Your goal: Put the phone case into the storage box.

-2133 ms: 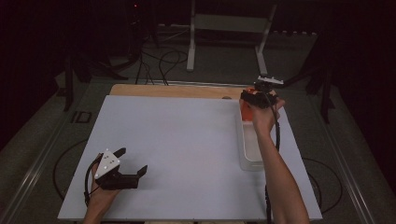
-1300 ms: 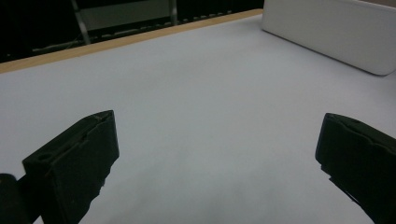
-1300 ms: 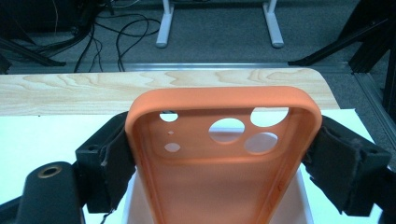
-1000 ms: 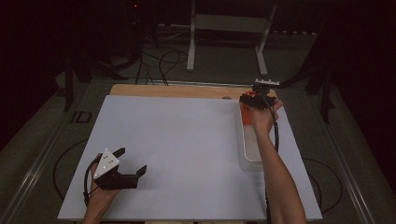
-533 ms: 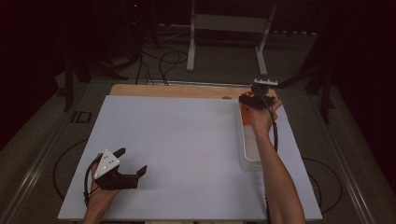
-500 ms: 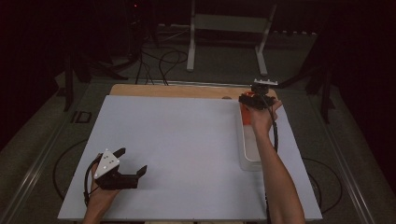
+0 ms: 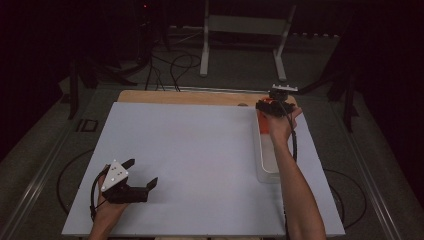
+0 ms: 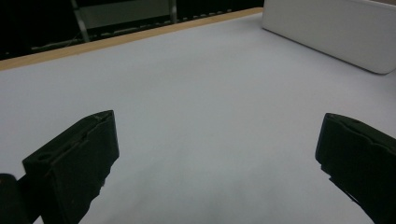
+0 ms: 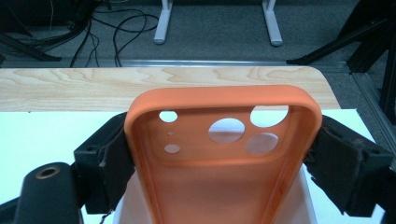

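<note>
The left gripper (image 7: 140,176) rests low at the near left, its jaws spread wide. The right gripper (image 7: 268,107) is held out on a stretched forearm (image 7: 295,185), jaws clamped.

this is looking like a lab or recording studio: a white-covered tabletop (image 7: 200,165) is standing in a darkened room, cables (image 7: 172,65) are trailing over the grey floor beyond the tabletop, and a metal stand (image 7: 245,30) is standing behind it.

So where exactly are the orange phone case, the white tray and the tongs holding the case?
orange phone case (image 9: 224,186): right gripper view, on its inner back panel.
white tray (image 7: 266,170): high view, on its near end.
right tongs (image 9: 224,154): right gripper view, midway between the jaws clamping the case's sides.
</note>
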Demonstrator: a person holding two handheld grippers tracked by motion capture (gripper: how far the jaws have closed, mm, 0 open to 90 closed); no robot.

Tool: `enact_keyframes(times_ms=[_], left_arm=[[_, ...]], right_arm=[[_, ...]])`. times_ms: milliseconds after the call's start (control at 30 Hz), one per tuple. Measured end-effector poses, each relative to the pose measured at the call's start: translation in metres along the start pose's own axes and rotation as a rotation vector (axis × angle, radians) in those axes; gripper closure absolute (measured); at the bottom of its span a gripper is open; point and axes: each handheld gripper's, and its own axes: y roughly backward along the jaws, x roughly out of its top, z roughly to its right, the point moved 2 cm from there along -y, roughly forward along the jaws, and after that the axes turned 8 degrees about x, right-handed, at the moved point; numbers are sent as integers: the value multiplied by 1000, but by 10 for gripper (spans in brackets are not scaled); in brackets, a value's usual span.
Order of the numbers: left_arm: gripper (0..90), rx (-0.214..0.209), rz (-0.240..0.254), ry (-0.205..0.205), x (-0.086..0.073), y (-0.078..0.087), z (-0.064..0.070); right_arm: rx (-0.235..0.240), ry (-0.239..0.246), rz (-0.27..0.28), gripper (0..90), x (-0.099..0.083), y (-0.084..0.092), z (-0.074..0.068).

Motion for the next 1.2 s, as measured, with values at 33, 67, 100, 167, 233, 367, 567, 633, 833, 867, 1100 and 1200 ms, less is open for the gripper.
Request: enact_keyframes(times_ms=[33, 67, 100, 167, 233, 367, 567, 633, 833, 867, 1100, 1200], left_arm=[[3, 0, 0, 1, 0, 0, 0], [3, -1, -1, 1, 0, 0, 0], [3, 0, -1, 1, 0, -1, 0], [3, -1, -1, 3, 0, -1, 0], [3, 1, -1, 4, 0, -1, 0], [3, 0, 0, 5, -1, 0, 0], [2, 0, -2, 4, -1, 0, 0], [3, -1, -1, 5, -1, 0, -1], [3, -1, -2, 5, -1, 0, -1], [3, -1, -2, 4, -1, 0, -1], [3, 0, 0, 5, -1, 0, 0], [3, -1, -1, 4, -1, 0, 0]], right_arm=[[1, 2, 0, 149, 0, 0, 0], [1, 2, -1, 149, 0, 0, 0], [1, 2, -1, 149, 0, 0, 0], [3, 7, -3, 148, 0, -1, -1], [2, 11, -4, 147, 0, -1, -1], [1, 2, -3, 145, 0, -1, -1], [4, -15, -12, 91, -1, -4, 0], [8, -26, -13, 83, -2, -4, 1], [21, -23, -2, 78, -1, -3, 1], [21, -22, 1, 78, -1, -2, 1], [39, -15, 11, 78, 1, 1, 1], [48, -12, 3, 79, 0, 2, 1]])
